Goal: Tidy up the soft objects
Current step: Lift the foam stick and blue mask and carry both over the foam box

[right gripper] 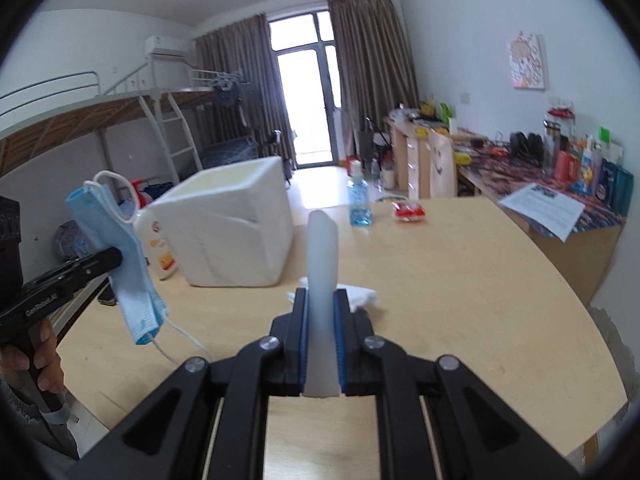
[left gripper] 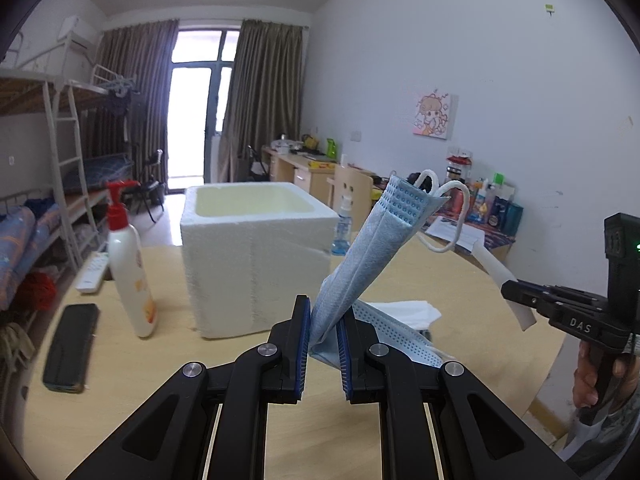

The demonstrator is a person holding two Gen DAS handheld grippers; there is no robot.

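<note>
Foam box (left gripper: pixel 256 256) sits open on the table (left gripper: pixel 460 300); I can't see anything inside. My left gripper (left gripper: pixel 323 344) is clamped on the blue masks (left gripper: pixel 372 248), lifted right of the box. My right gripper (right gripper: pixel 320 340) pinches a white strip (right gripper: pixel 322 248). Tissue (right gripper: pixel 360 296) lies ahead; lotion bottle (left gripper: pixel 128 260), phone (left gripper: pixel 72 348) left of the box, sanitizer bottle (right gripper: pixel 359 200) behind.

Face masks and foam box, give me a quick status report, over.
Left gripper shut on blue face masks, lifted off table. Right gripper shut on white strip. Foam box open-topped, nothing blocking it. Over.
</note>
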